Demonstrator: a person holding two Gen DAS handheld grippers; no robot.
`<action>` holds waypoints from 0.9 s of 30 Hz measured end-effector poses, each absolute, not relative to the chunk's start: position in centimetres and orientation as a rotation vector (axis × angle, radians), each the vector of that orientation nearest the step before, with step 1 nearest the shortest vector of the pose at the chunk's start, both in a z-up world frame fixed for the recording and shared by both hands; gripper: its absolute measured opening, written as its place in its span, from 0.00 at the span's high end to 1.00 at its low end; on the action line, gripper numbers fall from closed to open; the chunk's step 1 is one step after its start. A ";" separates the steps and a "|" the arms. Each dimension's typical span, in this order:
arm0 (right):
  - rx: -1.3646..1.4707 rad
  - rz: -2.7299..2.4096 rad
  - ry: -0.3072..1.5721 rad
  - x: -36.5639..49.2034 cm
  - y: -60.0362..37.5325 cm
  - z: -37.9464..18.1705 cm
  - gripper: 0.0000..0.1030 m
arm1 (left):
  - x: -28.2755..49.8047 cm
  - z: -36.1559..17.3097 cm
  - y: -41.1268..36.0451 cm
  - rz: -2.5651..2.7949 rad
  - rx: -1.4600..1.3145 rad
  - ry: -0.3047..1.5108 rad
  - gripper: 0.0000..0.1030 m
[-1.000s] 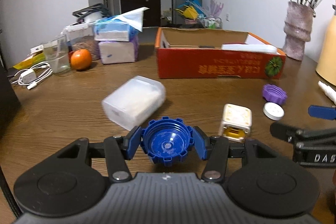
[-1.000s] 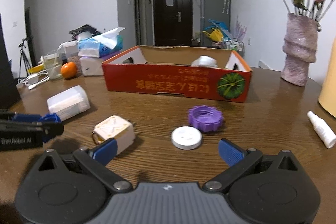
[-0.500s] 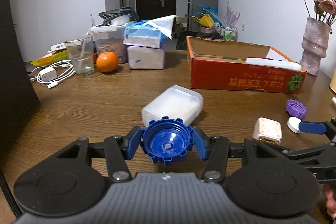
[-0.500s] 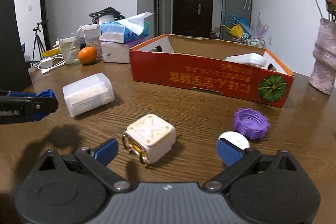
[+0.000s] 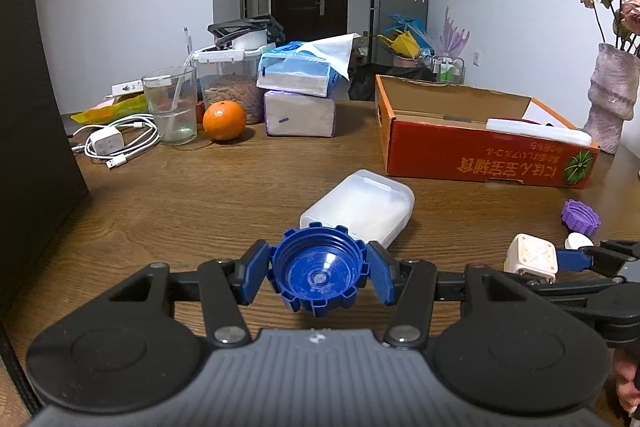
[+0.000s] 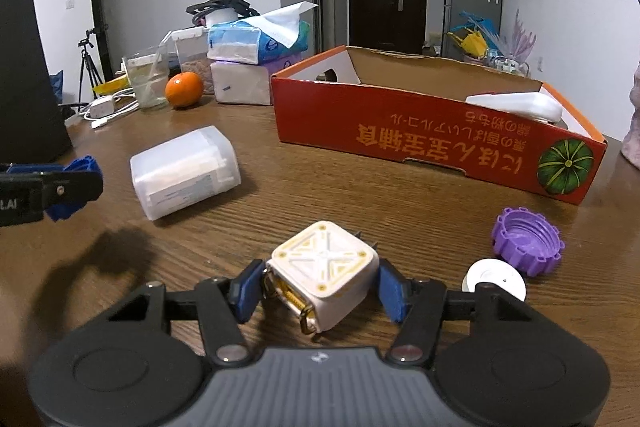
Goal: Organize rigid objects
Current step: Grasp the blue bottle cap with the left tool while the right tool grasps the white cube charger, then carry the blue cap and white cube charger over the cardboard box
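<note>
My left gripper [image 5: 318,277] is shut on a blue ribbed bottle cap [image 5: 318,273] and holds it above the wooden table. My right gripper [image 6: 322,287] has its blue pads on both sides of a white and yellow cube [image 6: 322,271], closed around it on the table; the cube also shows in the left wrist view [image 5: 530,259]. A translucent white plastic box [image 6: 184,173] lies on its side between the grippers [image 5: 360,209]. A purple cap [image 6: 526,247] and a white round lid [image 6: 494,279] lie to the cube's right. An open orange cardboard box [image 6: 436,147] holds a white item [image 6: 516,107].
At the back left stand tissue packs [image 5: 300,91], an orange [image 5: 224,121], a glass with water [image 5: 170,107], a charger with cable [image 5: 108,143] and a lidded food container [image 5: 228,87]. A dark panel [image 5: 28,107] stands at the left edge. A vase [image 5: 612,99] is at the right.
My right gripper moved left and forward from the white lid to the cube and closed around it. My left gripper drew back and turned left, still holding the blue cap.
</note>
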State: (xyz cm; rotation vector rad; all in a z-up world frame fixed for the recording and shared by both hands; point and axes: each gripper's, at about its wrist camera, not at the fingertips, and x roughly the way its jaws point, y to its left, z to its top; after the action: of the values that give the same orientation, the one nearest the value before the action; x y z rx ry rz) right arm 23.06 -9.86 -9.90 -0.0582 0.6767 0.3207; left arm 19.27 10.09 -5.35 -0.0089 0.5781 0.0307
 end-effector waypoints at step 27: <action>0.048 0.267 0.475 22.5 -14.4 -4.5 0.43 | 20.8 -2.8 6.5 0.049 -0.004 0.517 0.47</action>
State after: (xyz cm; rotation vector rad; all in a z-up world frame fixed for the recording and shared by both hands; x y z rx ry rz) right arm 22.49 -14.38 -4.46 0.0478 0.4752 0.2669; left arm 20.83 6.52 -2.76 -0.0044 0.5168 0.0492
